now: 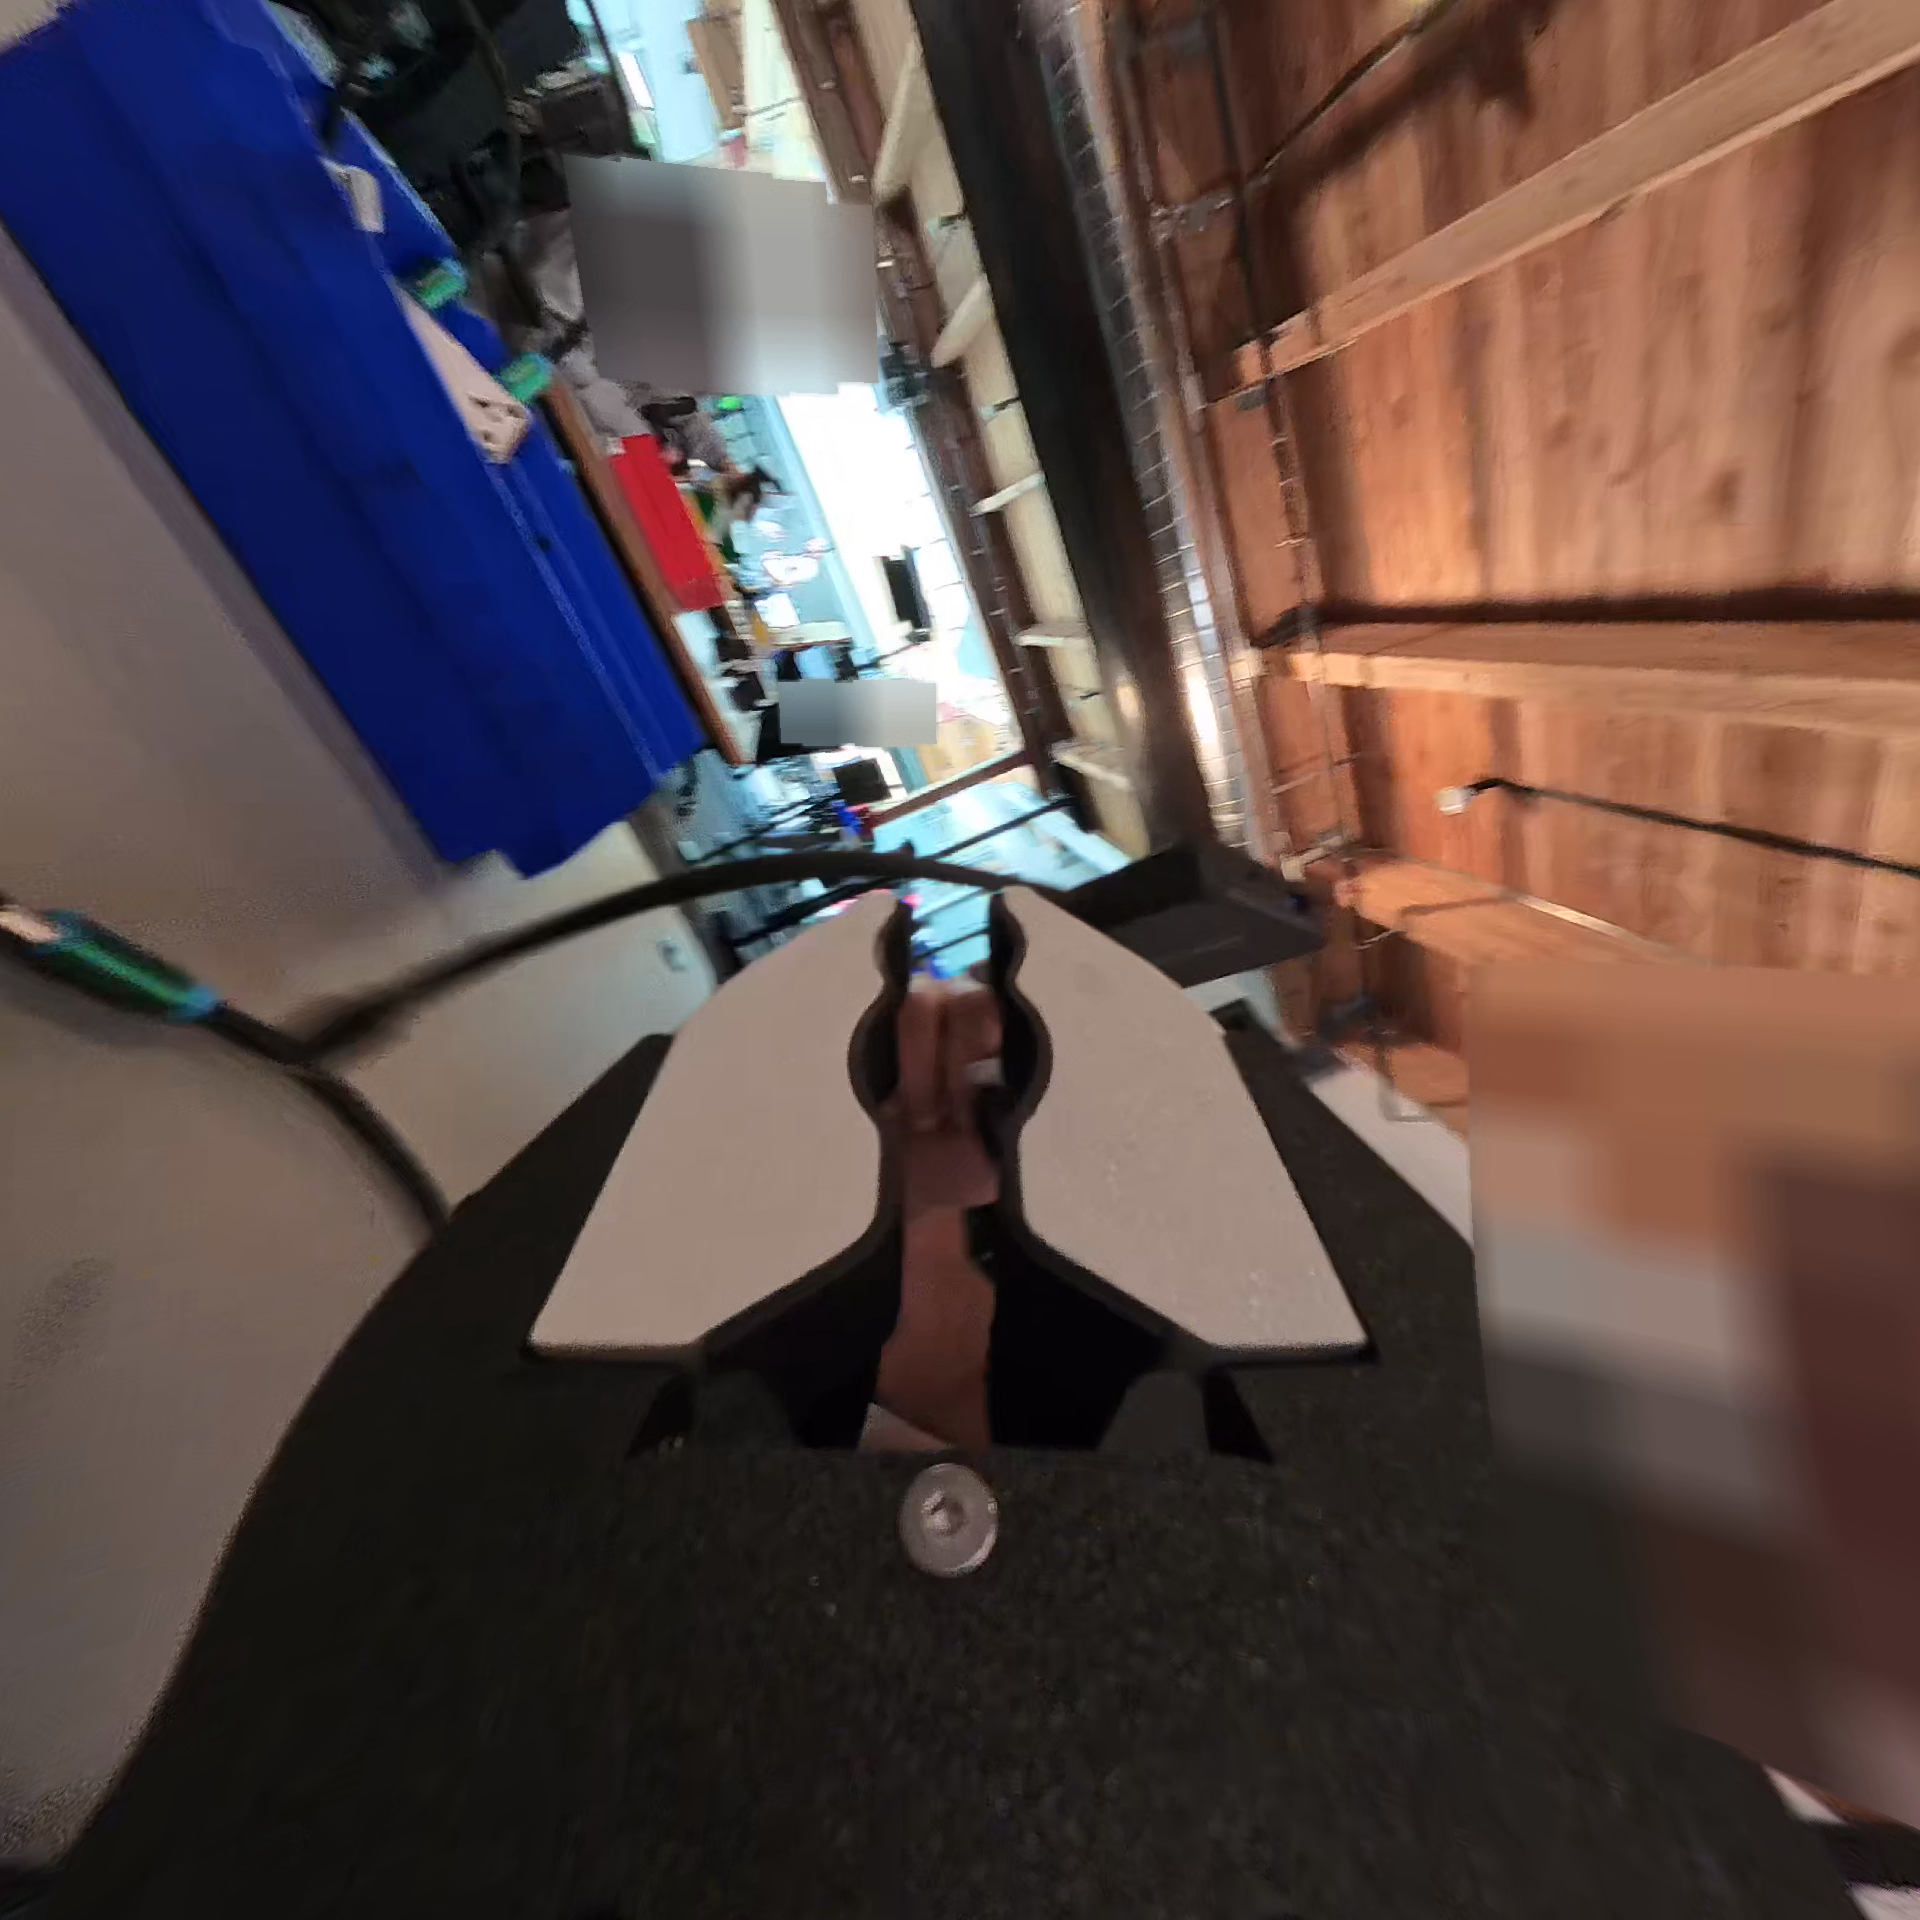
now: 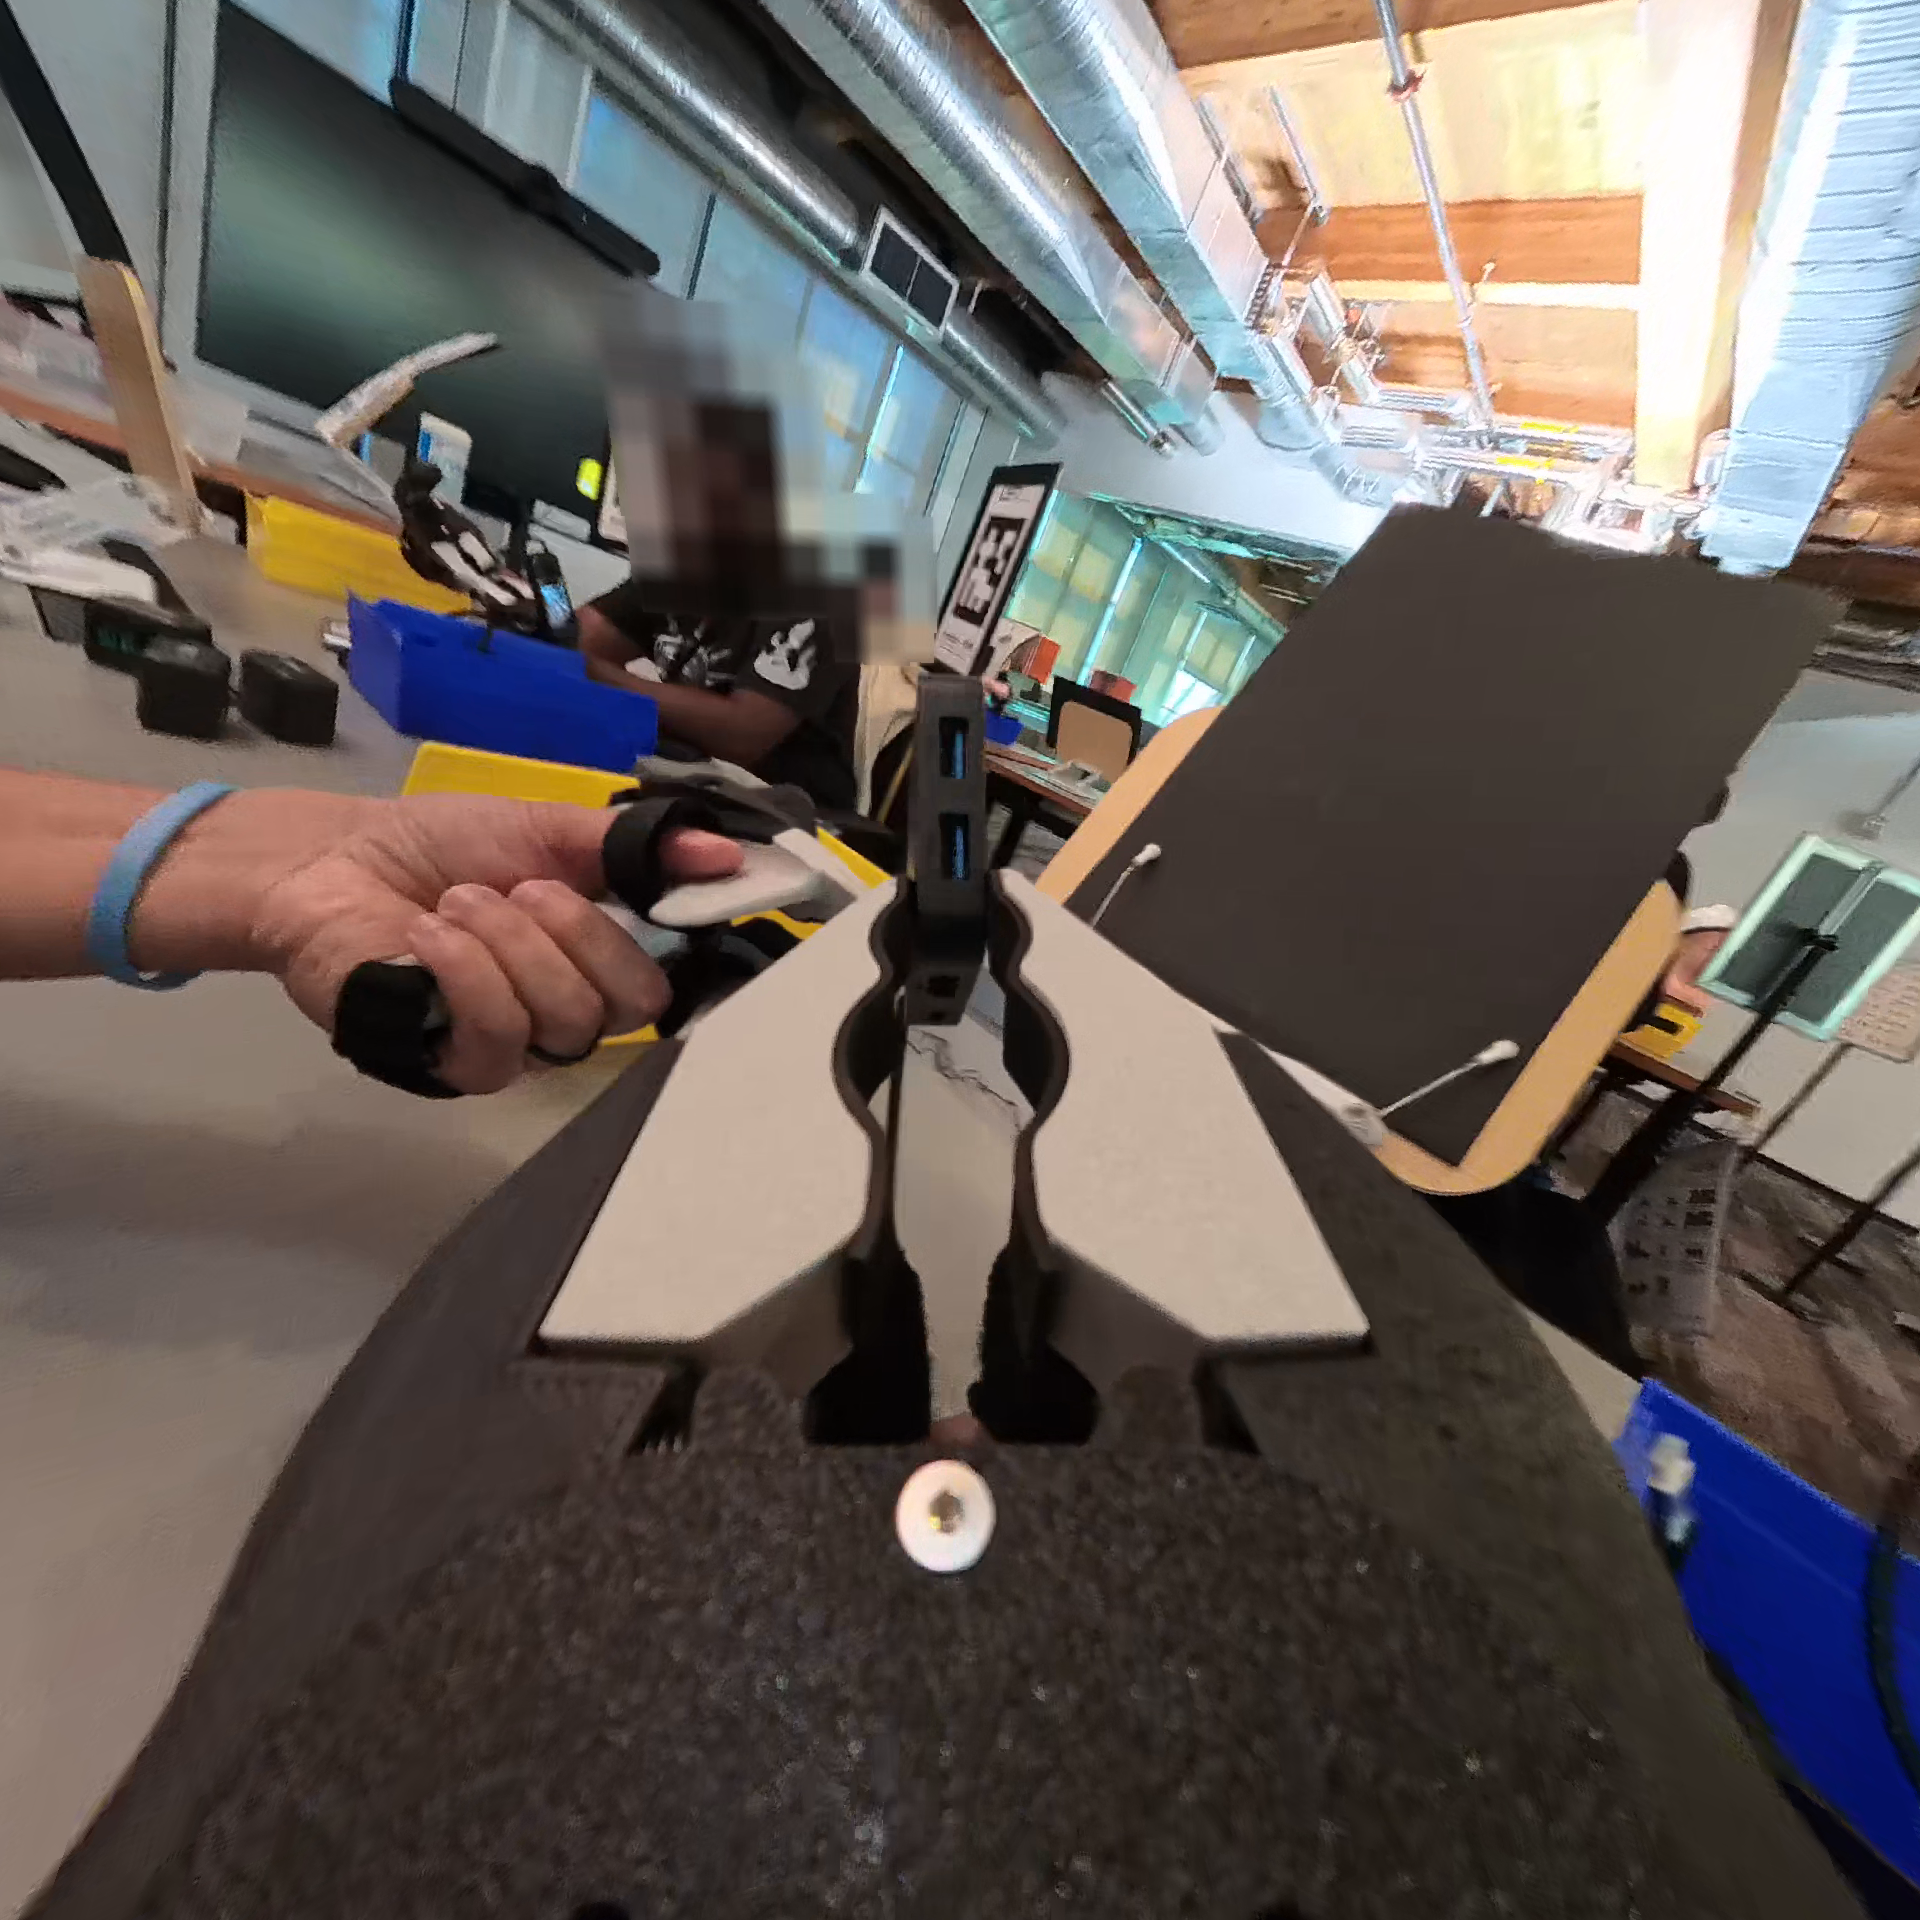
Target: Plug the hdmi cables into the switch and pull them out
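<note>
1. The right gripper (image 2: 943, 914) has its fingers nearly together, clamped on the black switch (image 2: 945, 821), which stands upright and juts out at 12 o'clock past the tips.
2. The left gripper (image 1: 948, 914) is narrowly parted; whether it holds anything I cannot tell.
3. A black cable (image 1: 582, 914) arcs across the left tips toward 9 o'clock.
4. The grey counter (image 2: 156, 1195) lies bare at 8 o'clock; a hand (image 2: 436, 925) is at 10 o'clock.
</note>
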A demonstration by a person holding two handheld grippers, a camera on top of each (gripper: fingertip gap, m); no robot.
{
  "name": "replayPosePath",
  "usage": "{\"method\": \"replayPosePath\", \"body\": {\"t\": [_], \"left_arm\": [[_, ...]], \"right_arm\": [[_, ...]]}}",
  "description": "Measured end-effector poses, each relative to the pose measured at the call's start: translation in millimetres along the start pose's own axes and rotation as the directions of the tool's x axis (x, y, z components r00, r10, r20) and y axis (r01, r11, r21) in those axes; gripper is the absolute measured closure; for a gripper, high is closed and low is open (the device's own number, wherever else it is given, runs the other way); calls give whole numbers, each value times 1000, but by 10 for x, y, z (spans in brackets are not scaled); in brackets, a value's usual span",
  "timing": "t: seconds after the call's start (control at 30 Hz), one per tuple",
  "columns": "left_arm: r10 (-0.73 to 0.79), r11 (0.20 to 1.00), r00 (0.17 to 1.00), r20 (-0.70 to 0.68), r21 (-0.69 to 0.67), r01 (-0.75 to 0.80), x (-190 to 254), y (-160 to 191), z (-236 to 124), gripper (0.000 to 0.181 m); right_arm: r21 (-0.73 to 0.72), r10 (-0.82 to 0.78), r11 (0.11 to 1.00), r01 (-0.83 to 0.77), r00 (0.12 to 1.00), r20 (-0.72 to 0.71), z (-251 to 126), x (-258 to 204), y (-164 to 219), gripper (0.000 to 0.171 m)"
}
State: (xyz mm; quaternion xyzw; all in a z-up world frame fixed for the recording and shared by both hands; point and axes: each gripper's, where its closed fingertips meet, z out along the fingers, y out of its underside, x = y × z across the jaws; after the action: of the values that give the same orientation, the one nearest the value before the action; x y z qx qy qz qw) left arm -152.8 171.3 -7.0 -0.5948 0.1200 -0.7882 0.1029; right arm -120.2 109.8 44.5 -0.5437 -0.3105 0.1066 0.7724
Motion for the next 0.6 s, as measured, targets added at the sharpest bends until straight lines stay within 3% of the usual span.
{"method": "replayPosePath", "body": {"t": [0.1, 0.17, 0.23, 0.27, 0.33, 0.37, 0.43, 0.5, 0.6], "left_arm": [[83, 996, 992, 90, -33, -81, -55, 20, -35, 141], [194, 980, 968, 157, -75, -184, -42, 51, -64, 134], [453, 891, 842, 293, -182, -416, -70, 80, -92, 128], [629, 778, 693, 352, -287, -559, -89, 94, -113, 126], [896, 430, 274, 350, -530, -730, -70, 125, -154, 120], [952, 266, 99, 291, -619, -739, -22, 171, -149, 122], [977, -17, -168, 130, -741, -671, 59, 295, -130, 124], [933, -249, -355, -51, -804, -540, 72, 394, -135, 129], [812, -490, -505, -291, -811, -319, -16, 469, -170, 136]], "right_arm": [[-80, -104, 992, 102, 994, -23, -1, 85, 40, 159], [-140, -194, 972, 189, 981, -23, -8, 122, 85, 159], [-214, -289, 934, 285, 957, 12, 0, 103, 175, 159], [-249, -322, 913, 323, 946, 44, 10, 69, 232, 159], [-291, -363, 880, 376, 926, 101, 24, -9, 319, 159], [-306, -361, 870, 385, 923, 136, 31, -65, 360, 159], [-330, -349, 856, 398, 916, 199, 40, -172, 435, 159], [-342, -343, 839, 423, 900, 271, 42, -294, 506, 159], [-341, -359, 806, 484, 857, 369, 35, -475, 571, 159]]}}
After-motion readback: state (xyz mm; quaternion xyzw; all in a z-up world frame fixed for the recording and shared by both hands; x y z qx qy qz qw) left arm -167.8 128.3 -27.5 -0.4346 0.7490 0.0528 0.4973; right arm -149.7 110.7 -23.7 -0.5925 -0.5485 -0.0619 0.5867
